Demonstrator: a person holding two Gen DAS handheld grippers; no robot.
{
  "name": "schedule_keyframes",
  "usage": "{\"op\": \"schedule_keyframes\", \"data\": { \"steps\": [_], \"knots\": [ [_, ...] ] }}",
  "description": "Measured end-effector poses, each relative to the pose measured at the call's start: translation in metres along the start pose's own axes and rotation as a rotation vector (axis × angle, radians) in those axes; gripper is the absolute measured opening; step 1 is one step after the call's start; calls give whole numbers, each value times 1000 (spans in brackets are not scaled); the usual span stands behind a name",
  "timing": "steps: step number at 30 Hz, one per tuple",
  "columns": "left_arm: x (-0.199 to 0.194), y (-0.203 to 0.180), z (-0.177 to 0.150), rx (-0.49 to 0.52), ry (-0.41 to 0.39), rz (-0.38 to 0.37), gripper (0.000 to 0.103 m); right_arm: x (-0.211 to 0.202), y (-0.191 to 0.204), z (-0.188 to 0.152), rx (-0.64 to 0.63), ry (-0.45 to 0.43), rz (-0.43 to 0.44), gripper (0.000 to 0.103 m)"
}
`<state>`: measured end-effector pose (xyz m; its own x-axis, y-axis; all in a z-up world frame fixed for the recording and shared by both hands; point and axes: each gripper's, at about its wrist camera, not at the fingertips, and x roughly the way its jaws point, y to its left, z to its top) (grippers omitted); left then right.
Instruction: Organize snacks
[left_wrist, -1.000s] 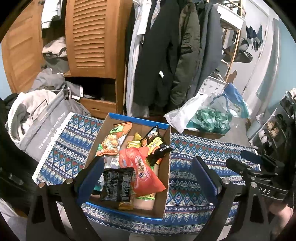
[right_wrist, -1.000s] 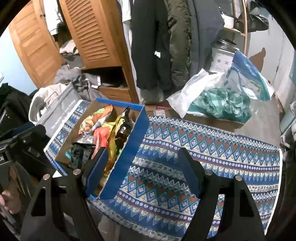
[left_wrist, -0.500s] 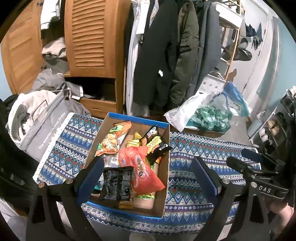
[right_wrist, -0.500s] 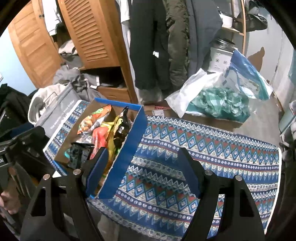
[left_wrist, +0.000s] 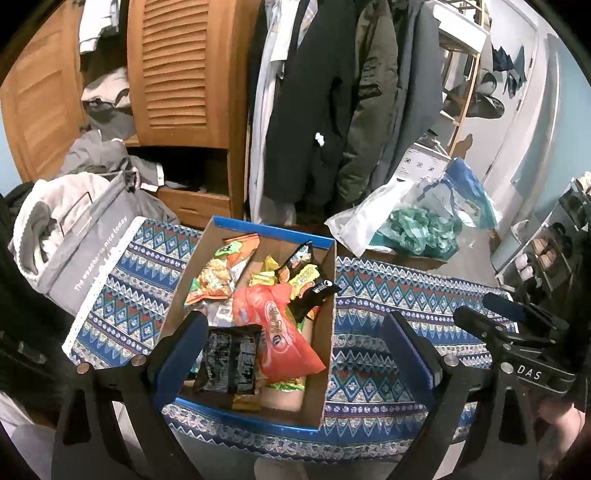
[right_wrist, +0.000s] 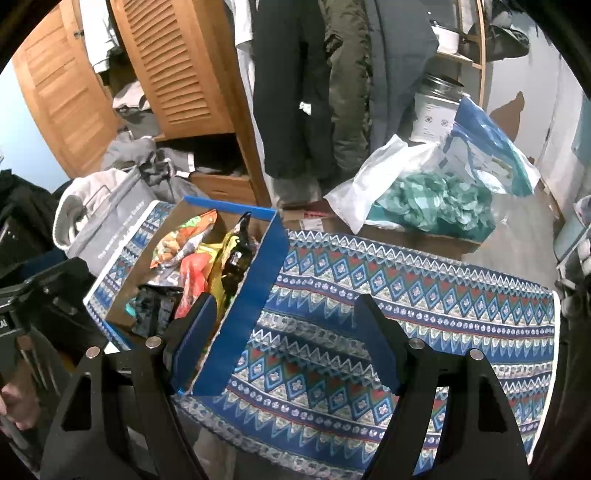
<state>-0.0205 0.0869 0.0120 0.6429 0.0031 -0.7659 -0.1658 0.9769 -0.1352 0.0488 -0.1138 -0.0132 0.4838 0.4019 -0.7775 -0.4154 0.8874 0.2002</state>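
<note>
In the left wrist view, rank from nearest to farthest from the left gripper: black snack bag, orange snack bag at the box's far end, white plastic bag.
From the left gripper:
1. Black snack bag, box's near end.
2. Orange snack bag, box's far-left corner.
3. White plastic bag, beyond the table, right.

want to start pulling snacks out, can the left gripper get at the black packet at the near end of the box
Probably yes. The left gripper is open above the open-topped box, and the black packet lies on top at the near end, with only the orange-red bag beside it.
</note>
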Motion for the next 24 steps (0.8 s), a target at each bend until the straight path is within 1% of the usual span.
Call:
{"op": "schedule_keyframes", "data": {
  "steps": [8, 19, 24],
  "knots": [
    [2, -9, -4, 29, 18, -9, 96, 1, 0, 0, 1, -2, -2, 76],
    [9, -13, -9, 37, 47, -13, 96, 2, -3, -1, -1, 5, -10, 76],
    [8, -15, -9, 51, 34, -3, 96, 3, -3, -1, -3, 10, -14, 76]
  ]
}}
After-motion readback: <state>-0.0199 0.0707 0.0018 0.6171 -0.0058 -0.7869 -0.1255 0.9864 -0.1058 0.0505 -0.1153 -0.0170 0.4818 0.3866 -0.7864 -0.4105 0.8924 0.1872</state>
